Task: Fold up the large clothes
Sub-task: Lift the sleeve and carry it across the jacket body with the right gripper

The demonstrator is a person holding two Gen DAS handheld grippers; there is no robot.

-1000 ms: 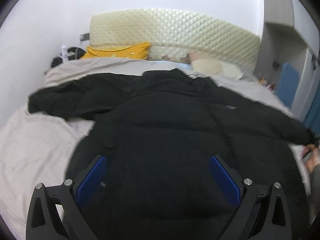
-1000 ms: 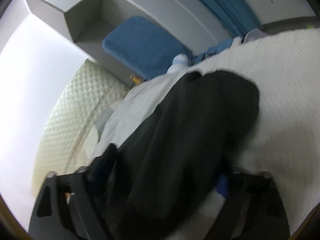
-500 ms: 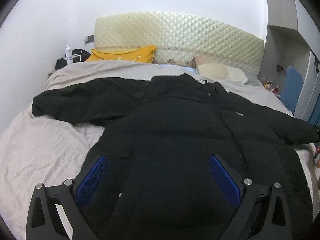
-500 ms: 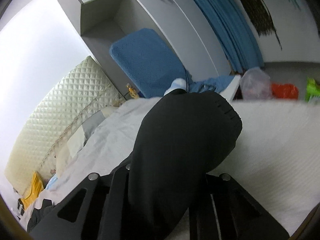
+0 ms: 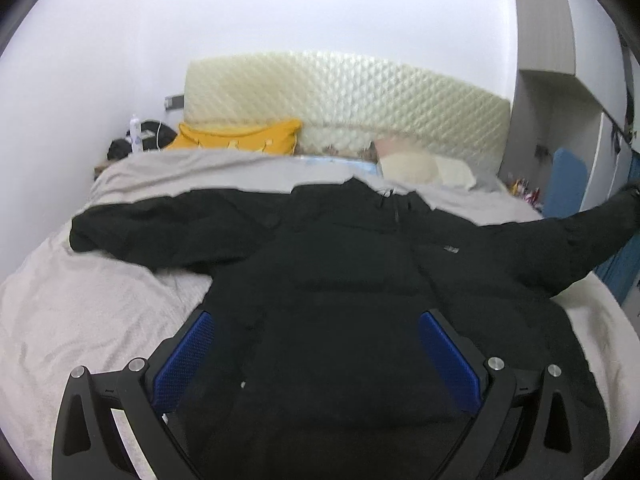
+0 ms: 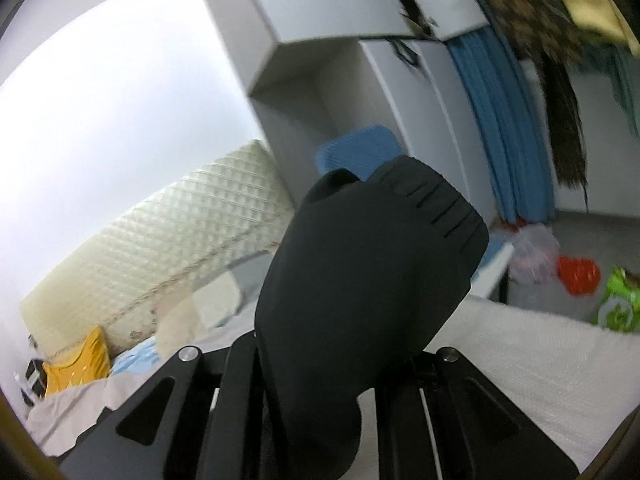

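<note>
A large black puffer jacket [image 5: 340,280] lies spread front-up on the bed [image 5: 80,320], collar toward the headboard. Its left sleeve [image 5: 160,228] lies flat, stretched out to the left. Its right sleeve [image 5: 580,232] is lifted off the bed toward the right edge. My left gripper [image 5: 316,344] is open, hovering over the jacket's lower body with blue pads [image 5: 188,356] on either side. My right gripper [image 6: 320,380] is shut on the cuff end of the right sleeve [image 6: 368,272] and holds it up in the air.
A quilted cream headboard [image 5: 340,92] and a yellow pillow [image 5: 240,136] are at the far end. Grey wardrobe shelves [image 6: 320,40], a blue chair back [image 6: 356,152] and blue curtain [image 6: 500,128] stand on the right. Bags [image 6: 576,276] lie on the floor beside the bed.
My right gripper has closed on the right sleeve's cuff and raised it off the bed. My left gripper has pulled back and tilted up a little, staying open.
</note>
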